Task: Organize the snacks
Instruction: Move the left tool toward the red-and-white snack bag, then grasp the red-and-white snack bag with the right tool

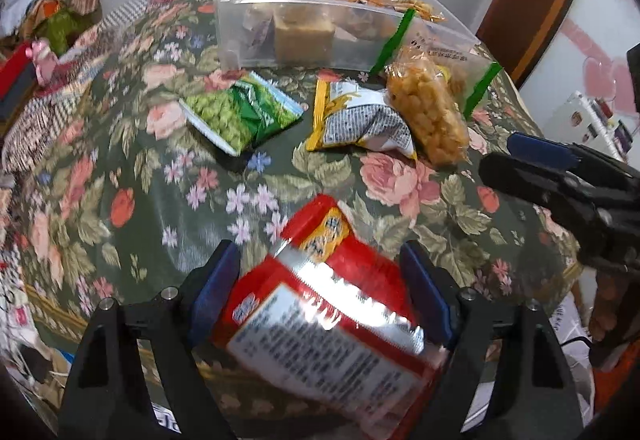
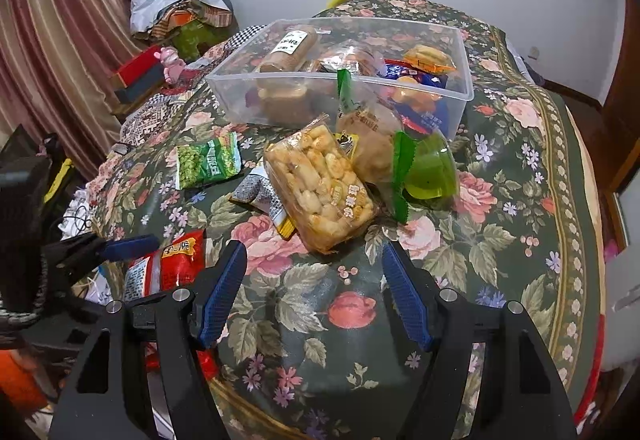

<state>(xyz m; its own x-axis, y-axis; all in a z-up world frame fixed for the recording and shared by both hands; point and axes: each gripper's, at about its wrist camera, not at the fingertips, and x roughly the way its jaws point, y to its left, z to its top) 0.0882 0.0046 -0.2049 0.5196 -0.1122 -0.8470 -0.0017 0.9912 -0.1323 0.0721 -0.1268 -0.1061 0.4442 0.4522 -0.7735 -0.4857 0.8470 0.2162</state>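
My left gripper [image 1: 320, 282] clamps red snack pack [image 1: 332, 304]; right gripper [image 2: 314, 290] open, empty. Next: carry pack to clear bin [image 1: 320, 19] at 12 o'clock.

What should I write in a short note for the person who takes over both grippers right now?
Left gripper: shut on the red snack packet, lifted above the table.
Right gripper: open, empty, over the cloth just before the loose pile.
Clear box: already has several snacks inside.
Still on the table: green pea packet, rice puff bag, yellow and grey packet, green-edged clear bag that leans against the box.
Left to do: probably put the red packet in the box, then the four loose ones.
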